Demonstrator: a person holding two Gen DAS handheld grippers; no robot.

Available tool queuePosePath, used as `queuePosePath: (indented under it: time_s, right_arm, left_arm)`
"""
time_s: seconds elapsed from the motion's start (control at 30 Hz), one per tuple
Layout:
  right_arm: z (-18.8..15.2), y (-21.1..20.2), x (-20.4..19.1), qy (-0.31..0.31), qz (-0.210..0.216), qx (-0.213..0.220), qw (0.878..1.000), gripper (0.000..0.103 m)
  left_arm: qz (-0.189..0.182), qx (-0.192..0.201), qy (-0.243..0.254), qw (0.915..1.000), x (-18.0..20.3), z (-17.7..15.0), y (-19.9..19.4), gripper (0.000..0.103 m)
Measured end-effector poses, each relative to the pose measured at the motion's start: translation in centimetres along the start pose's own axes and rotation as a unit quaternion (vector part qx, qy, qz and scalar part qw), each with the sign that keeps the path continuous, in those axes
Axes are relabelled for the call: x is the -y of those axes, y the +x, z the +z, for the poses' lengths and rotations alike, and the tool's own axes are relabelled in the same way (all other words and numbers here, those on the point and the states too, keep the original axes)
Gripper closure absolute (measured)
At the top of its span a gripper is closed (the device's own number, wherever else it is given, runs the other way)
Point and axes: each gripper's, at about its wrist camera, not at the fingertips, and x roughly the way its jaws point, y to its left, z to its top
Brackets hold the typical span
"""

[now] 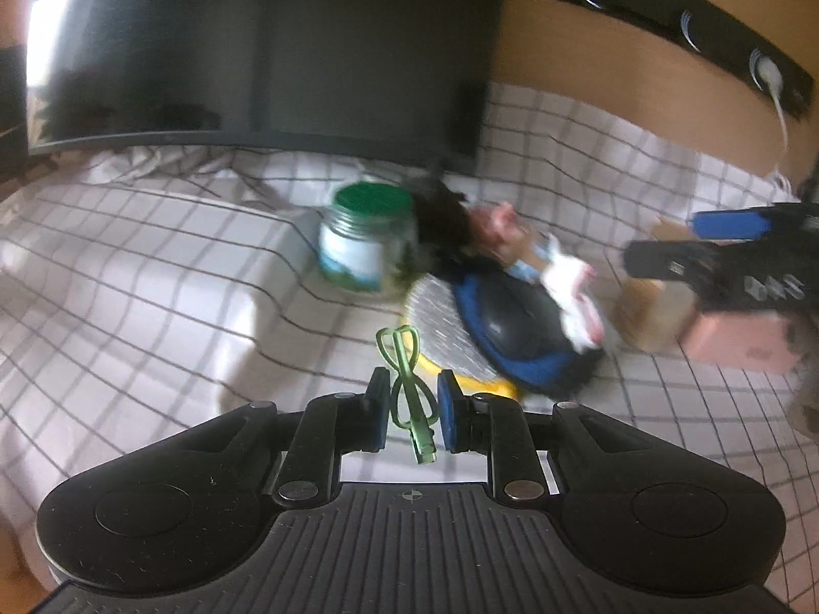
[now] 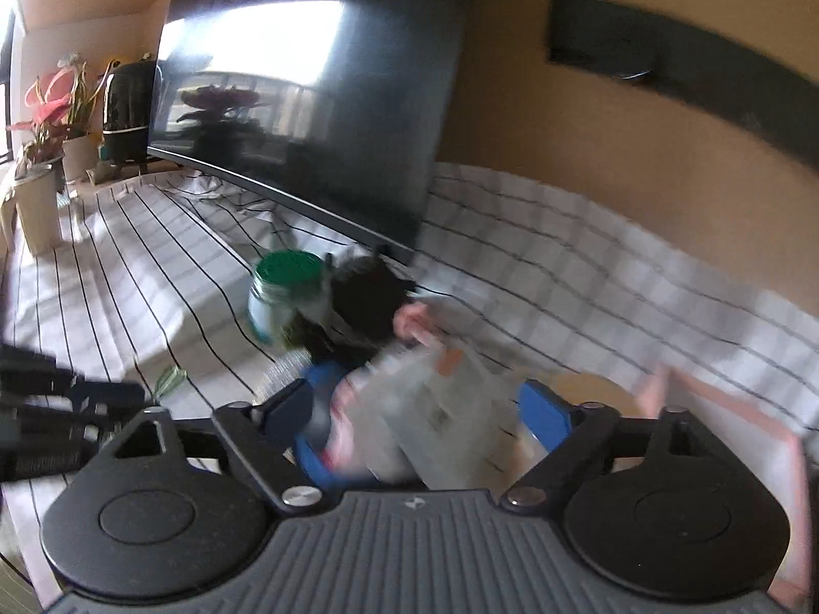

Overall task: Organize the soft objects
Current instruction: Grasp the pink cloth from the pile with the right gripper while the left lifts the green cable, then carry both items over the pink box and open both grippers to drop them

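Note:
My left gripper [image 1: 409, 399] is shut on a thin green looped cord [image 1: 407, 384] and holds it low over the checked cloth [image 1: 153, 281]. A soft pile lies beyond it: a blue and black pad [image 1: 517, 327], a grey round mat [image 1: 445, 317] with a yellow edge, a dark-haired doll [image 1: 460, 235] and a white and pink cloth [image 1: 573, 297]. My right gripper [image 2: 414, 409] is wide open around a blurred white and pink cloth [image 2: 409, 409]. In the left wrist view the right gripper [image 1: 716, 250] is at the far right.
A glass jar with a green lid [image 1: 366, 240] stands left of the doll, also seen in the right wrist view [image 2: 281, 297]. A large black screen [image 1: 266, 51] stands behind. A pink box [image 1: 737, 343] is at the right. Potted plants [image 2: 46, 153] stand far left.

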Motion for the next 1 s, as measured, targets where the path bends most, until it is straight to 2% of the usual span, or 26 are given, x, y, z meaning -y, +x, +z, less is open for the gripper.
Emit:
queuePosePath:
  time_s: [0.07, 0.13, 0.3, 0.4, 0.43, 0.47, 0.53, 0.6, 0.8, 0.9, 1.0]
  right_arm:
    - [2.1, 3.0, -0.3, 0.013, 0.008, -0.026, 1.0, 0.041]
    - [3.9, 5.8, -0.5, 0.017, 0.014, -0.057, 0.998, 0.047]
    - [7.8, 12.9, -0.3, 0.0, 0.0, -0.131, 0.991, 0.047]
    - [8.2, 16.9, 0.7, 0.021, -0.002, -0.191, 0.981, 0.049]
    - [8.1, 18.2, 1.1, 0.032, -0.009, -0.208, 0.977, 0.058]
    - [7.9, 19.1, 1.3, 0.04, -0.01, -0.221, 0.974, 0.075]
    - [7.8, 20.0, 1.9, 0.056, 0.001, -0.239, 0.969, 0.092]
    - [8.3, 19.4, 2.5, 0.071, 0.01, -0.234, 0.969, 0.095]
    - [12.2, 12.2, 5.6, 0.095, 0.019, -0.157, 0.983, 0.096]
    - [14.4, 8.4, 8.0, 0.109, 0.016, -0.117, 0.987, 0.096]
    - [15.5, 3.9, 10.5, 0.107, -0.007, -0.076, 0.991, 0.096]
  left_arm:
    - [-0.004, 0.009, -0.006, 0.9999, -1.7, 1.0, 0.5, 0.08]
    - [-0.014, 0.021, -0.007, 0.9997, -3.0, 2.1, 0.9, 0.08]
    - [-0.042, 0.049, -0.011, 0.9979, -5.3, 4.9, 2.3, 0.08]
    - [-0.06, 0.05, -0.017, 0.9968, -5.9, 5.8, 3.5, 0.08]
    - [-0.066, 0.049, -0.018, 0.9965, -6.0, 6.0, 3.9, 0.08]
    - [-0.071, 0.047, -0.017, 0.9962, -6.0, 6.2, 4.3, 0.08]
    - [-0.076, 0.046, -0.012, 0.996, -5.9, 6.6, 5.1, 0.08]
    - [-0.079, 0.049, -0.009, 0.9956, -5.8, 7.2, 5.6, 0.08]
    - [-0.083, 0.082, 0.012, 0.9932, -4.4, 10.7, 6.1, 0.08]
    - [-0.089, 0.101, 0.028, 0.9904, -2.3, 12.8, 6.0, 0.08]
    - [-0.106, 0.116, 0.048, 0.9864, 0.9, 14.8, 5.6, 0.08]
